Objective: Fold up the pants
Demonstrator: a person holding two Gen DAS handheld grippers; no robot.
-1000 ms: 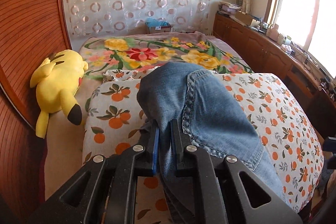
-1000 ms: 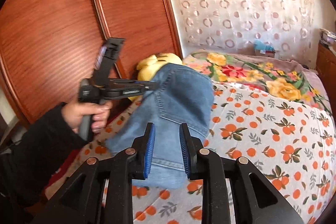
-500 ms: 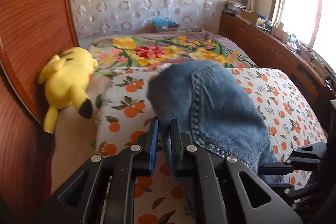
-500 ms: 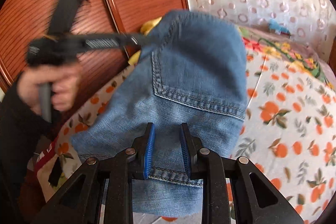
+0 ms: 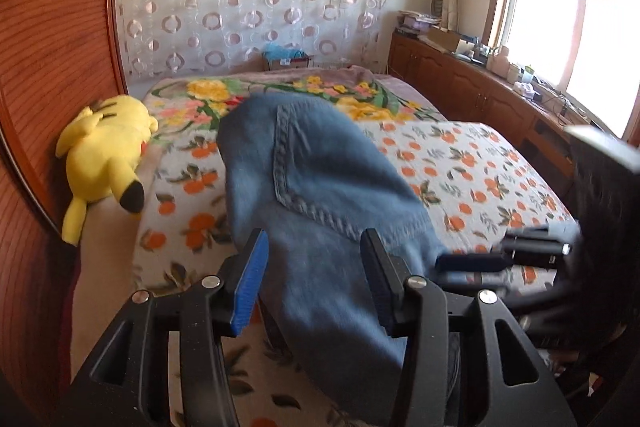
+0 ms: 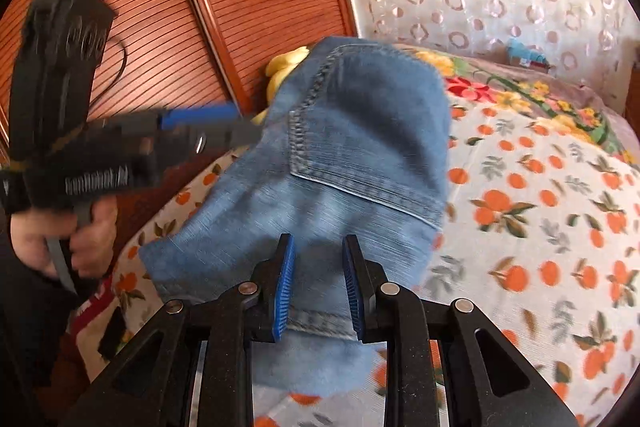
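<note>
Left wrist view: bed (image 5: 500, 163) under an orange-print cover, yellow plush (image 5: 106, 151) along the wood panelling, cabinets beneath the window. Denim pants (image 5: 320, 203) draped mid-bed between the left gripper (image 5: 312, 267) fingers, now spreading, off the cloth. Right wrist view: open cover to the right; right gripper (image 6: 318, 277) fingers clamped on the waistband hem.

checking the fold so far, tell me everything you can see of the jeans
The jeans are light blue denim, folded into a thick bundle with a stitched back pocket facing up. They drape over the orange-print bedspread. The right tongs clamp the hem edge. The left tongs are opening, their pads clear of the cloth that lies between them. A yellow plush toy lies beside the jeans, apart from them.
</note>
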